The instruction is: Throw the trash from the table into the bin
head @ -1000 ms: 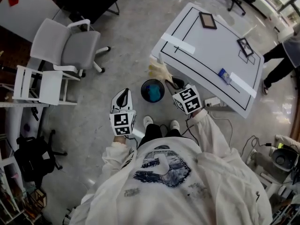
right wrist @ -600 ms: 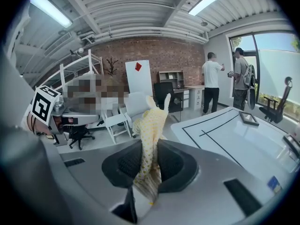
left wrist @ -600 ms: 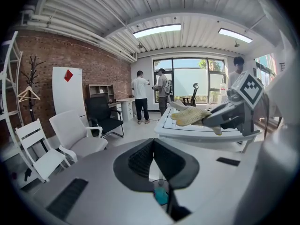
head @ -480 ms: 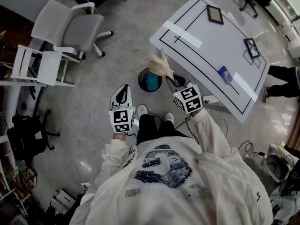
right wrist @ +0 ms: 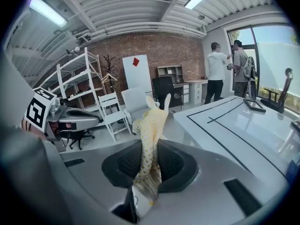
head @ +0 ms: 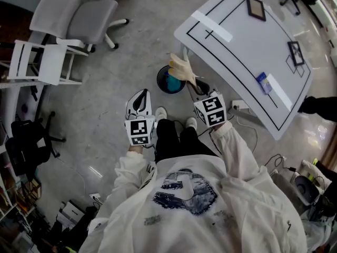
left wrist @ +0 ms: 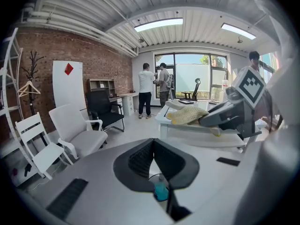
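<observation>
Clamping a yellow dotted glove (right wrist: 149, 125), the right gripper (head: 196, 87) held it above the bin's (head: 159, 78) 2 o'clock rim. Released there, it would probably snag or land on the grey floor (head: 121, 51). The left gripper (left wrist: 152, 158) was clenched, empty. A taped white table (head: 247, 51) stood at 1 o'clock and an office chair (head: 79, 12) at 11.

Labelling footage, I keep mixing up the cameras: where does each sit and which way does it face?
Head view: on the person's head, facing steeply down at bin, table, left gripper, right gripper, sweatshirt, shoes.
Left gripper view: on the left gripper, looking along its shut jaws toward the table; right gripper at right.
Right gripper view: on the right gripper, along jaws clamped on the glove; left gripper at left.
Shared: all three show the glove.
</observation>
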Available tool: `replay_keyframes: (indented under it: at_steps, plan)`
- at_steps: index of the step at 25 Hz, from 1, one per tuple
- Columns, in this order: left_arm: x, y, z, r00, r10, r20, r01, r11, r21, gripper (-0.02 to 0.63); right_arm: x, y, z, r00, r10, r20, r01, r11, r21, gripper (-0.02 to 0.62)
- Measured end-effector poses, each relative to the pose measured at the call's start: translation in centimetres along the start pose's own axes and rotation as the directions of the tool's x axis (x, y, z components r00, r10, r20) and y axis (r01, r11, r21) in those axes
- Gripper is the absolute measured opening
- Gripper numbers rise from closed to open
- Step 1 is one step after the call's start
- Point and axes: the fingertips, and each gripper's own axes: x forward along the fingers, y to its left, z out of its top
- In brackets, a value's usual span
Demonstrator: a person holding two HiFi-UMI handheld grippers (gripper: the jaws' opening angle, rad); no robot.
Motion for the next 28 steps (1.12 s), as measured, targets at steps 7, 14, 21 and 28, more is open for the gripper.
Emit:
replay_keyframes:
  at_steps: [7, 14, 21, 28]
  plan:
    - [3.5, 1.4, -3.2, 0.999, -0.034, -0.025, 0.034, 0.999, -0.012, 0.008, 3.7, -0.3, -2.5, 0.999, -0.022, -0.036, 0.023, 0.999, 0.028, 0.077]
    - [8.2, 2.6, -6.7, 0.996, -0.067, -0.055, 0.066, 0.998, -0.022, 0.008, 8.5, -0.8, -6.2, 0.995, -0.034, -0.093, 0.041, 0.996, 0.076, 0.077]
    - [11.9, 2.4, -11.4, 0.992, -0.097, -0.085, 0.095, 0.995, -0.028, 0.008, 13.3, -1.5, -10.3, 0.991, -0.051, -0.122, 0.065, 0.991, 0.114, 0.077]
    - [15.3, 3.1, -16.8, 0.984, -0.113, -0.134, 0.107, 0.993, -0.053, 0.008, 17.4, -1.9, -14.9, 0.984, -0.056, -0.171, 0.081, 0.986, 0.144, 0.077]
